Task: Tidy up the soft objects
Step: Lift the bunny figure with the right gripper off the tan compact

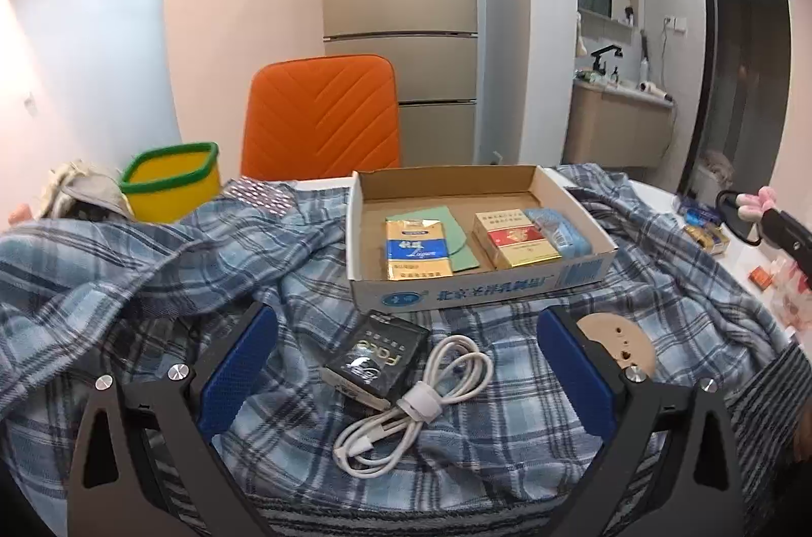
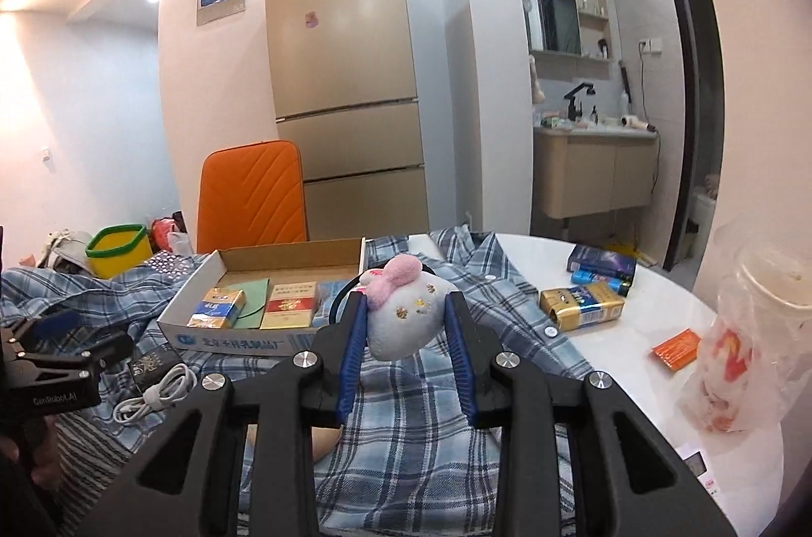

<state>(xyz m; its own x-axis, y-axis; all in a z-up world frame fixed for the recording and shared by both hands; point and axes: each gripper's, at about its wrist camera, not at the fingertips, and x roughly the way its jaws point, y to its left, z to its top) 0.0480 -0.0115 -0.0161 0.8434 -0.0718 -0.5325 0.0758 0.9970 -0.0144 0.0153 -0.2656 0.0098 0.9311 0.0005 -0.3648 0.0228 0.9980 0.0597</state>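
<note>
My right gripper (image 2: 406,303) is shut on a grey plush toy (image 2: 406,326) with a pink bow and a black loop, held above the blue plaid shirt (image 2: 421,430). In the left wrist view that toy (image 1: 751,204) and gripper show at the far right edge. My left gripper (image 1: 406,324) stands open low over the plaid shirt (image 1: 152,263), with a black packet (image 1: 375,357) and a coiled white cable (image 1: 416,405) lying between its blue pads. The left gripper (image 2: 66,334) appears at the left edge of the right wrist view.
A cardboard box (image 1: 457,283) holding cigarette packs sits on the shirt ahead. A yellow tub with a green rim (image 1: 172,181) stands back left, an orange chair (image 1: 319,115) behind. On the white table (image 2: 634,334) lie a gold pack (image 2: 581,308), an orange box (image 2: 677,349) and a plastic bag (image 2: 746,334).
</note>
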